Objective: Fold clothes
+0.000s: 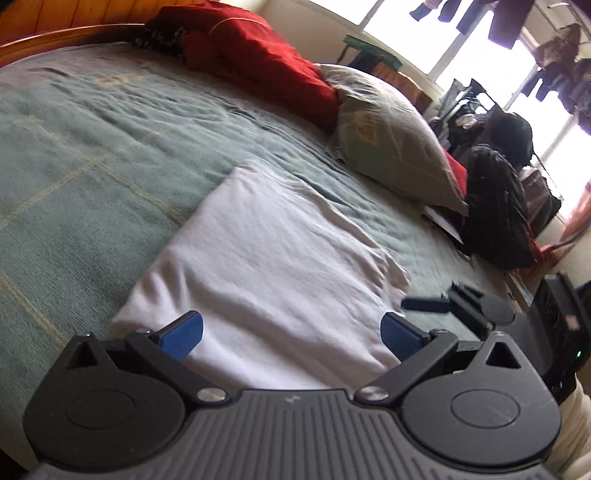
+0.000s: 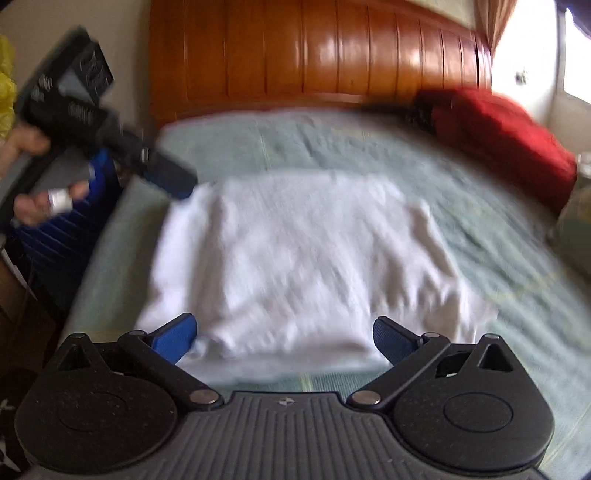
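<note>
A white garment [image 1: 266,266], folded into a rough rectangle, lies flat on the green bedspread [image 1: 92,155]. My left gripper [image 1: 291,332] hovers open over its near edge, blue pads wide apart and holding nothing. One blue finger [image 1: 421,305] of the right gripper shows just past the garment's right corner. In the blurred right wrist view the white garment [image 2: 295,254] fills the middle of the bed. Low over its near edge, my right gripper [image 2: 284,338] is open and empty. A hand holds the left gripper [image 2: 171,181] above the garment's far left corner.
A red pillow [image 1: 258,55], a grey-green pillow [image 1: 391,147] and a black backpack [image 1: 498,214] line the bed's far side. The wooden headboard [image 2: 314,55] closes the top end. A blue crate [image 2: 62,229] stands beside the bed. Clothes [image 1: 517,22] hang at the window.
</note>
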`<state>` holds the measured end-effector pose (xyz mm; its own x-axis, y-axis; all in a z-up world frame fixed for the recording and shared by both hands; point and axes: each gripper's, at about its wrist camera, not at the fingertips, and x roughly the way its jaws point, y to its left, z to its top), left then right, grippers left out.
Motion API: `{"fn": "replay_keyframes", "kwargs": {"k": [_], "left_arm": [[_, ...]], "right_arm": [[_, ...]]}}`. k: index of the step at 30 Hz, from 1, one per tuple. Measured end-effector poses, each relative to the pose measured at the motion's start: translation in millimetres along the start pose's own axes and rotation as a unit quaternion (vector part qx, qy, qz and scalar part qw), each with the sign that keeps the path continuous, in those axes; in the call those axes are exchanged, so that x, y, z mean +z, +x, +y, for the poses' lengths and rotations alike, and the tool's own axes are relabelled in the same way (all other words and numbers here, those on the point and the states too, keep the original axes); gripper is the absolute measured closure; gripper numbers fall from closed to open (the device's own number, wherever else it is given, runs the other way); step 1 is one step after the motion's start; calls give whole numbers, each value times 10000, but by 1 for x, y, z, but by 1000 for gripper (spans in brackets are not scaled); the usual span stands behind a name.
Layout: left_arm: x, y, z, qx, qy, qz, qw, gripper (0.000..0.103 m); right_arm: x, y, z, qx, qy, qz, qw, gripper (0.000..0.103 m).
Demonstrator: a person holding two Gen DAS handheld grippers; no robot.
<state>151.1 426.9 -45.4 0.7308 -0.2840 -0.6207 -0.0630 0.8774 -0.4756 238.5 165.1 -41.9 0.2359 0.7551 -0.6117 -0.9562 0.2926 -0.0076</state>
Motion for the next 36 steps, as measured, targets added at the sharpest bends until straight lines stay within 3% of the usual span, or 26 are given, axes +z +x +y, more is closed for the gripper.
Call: {"fn": "replay_keyframes", "kwargs": {"k": [2,5,8,13,17,19,23,26,30,31,34,36], "left_arm": [[-7,4,1,127,-23,119,9998,1],[-17,6,5,386,-107,264,9988,1],[-26,-7,0,709,45,150,9974,1],[-38,-24,-26,1058,656,-199,9920,1],[-47,-28,-44,1414,1004,-432,9839,1],[-54,-30,-51,1625,1159,-504,9786,1],[-66,-33,-56,1892,1257,-624,9719,1],[-69,-37,-62,2016,1265,-795,9680,1],[-70,-50,-64,1952,1188,-948,9689,1],[-72,-52,-65,1966,1181,-953,9687,1],[-78,-56,-65,2131,1277,-984,9636,1],[-81,-56,-65,2265,1335,-1013,9595,1]], "right_arm": [[7,-5,10,212,-53,-192,9996,0],[2,6,24,460,-188,78,9987,0],[-15,10,32,245,-377,463,9979,0],[-4,-21,43,600,-199,-124,9979,0],[0,-9,50,874,-190,105,9959,0],[-7,-2,49,955,-149,419,9944,0],[-8,-28,51,973,-93,386,9945,0],[-3,-19,54,954,-95,351,9948,0],[5,-5,57,925,-104,309,9952,0],[-3,0,59,937,-154,512,9942,0],[-17,-14,61,932,-396,612,9930,0],[-11,-24,50,735,-457,440,9953,0]]}}
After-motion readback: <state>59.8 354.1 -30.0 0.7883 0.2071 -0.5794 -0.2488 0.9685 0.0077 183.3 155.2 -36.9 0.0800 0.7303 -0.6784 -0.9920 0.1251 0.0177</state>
